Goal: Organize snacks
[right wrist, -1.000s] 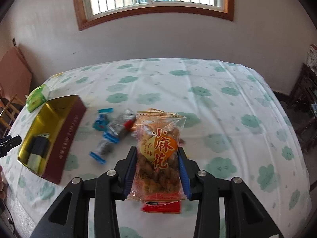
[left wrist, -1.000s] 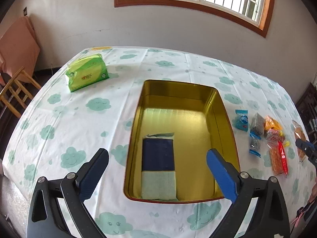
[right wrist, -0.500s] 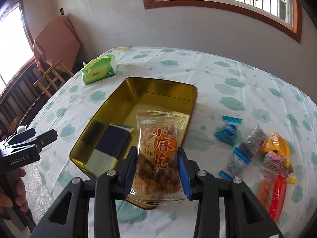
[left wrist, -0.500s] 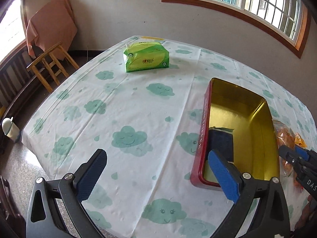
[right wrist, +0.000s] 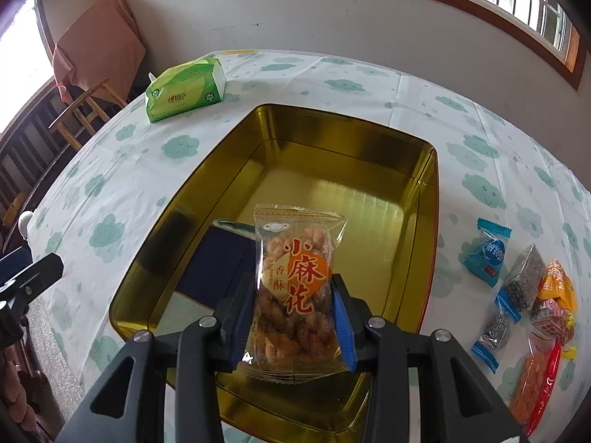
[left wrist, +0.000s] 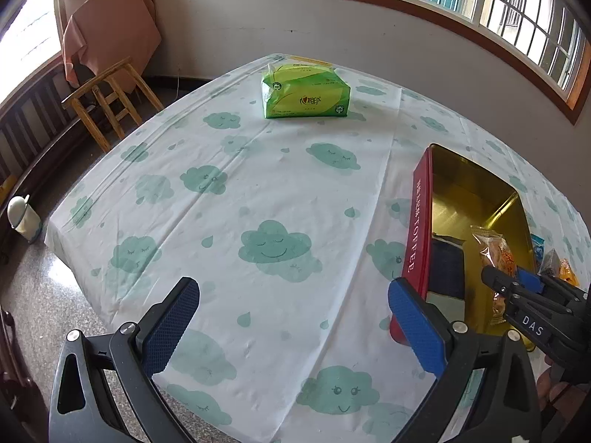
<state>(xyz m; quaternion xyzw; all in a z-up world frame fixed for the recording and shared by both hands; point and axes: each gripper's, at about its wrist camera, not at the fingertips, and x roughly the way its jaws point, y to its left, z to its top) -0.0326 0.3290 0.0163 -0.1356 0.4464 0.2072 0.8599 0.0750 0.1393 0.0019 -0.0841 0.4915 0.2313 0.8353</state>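
While the right tongs (right wrist: 293,317) clamp the light, crinkly fried-twist packet (right wrist: 295,288) mid-body over the gold tin (right wrist: 417,199), the left tongs (left wrist: 291,317) gape empty; its brittle contents warrant gentle pressure.

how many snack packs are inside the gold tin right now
1: a dark blue pack lies flat on the floor of the tin. The fried-twist pack is over it, clamped in the right gripper.

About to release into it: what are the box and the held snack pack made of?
Box: looks like metal tin, glossy gold inside with mirror-like reflections, red printed outer wall. Snack pack in the right gripper: thin clear plastic film, shiny, contents visible, crimped top seal.
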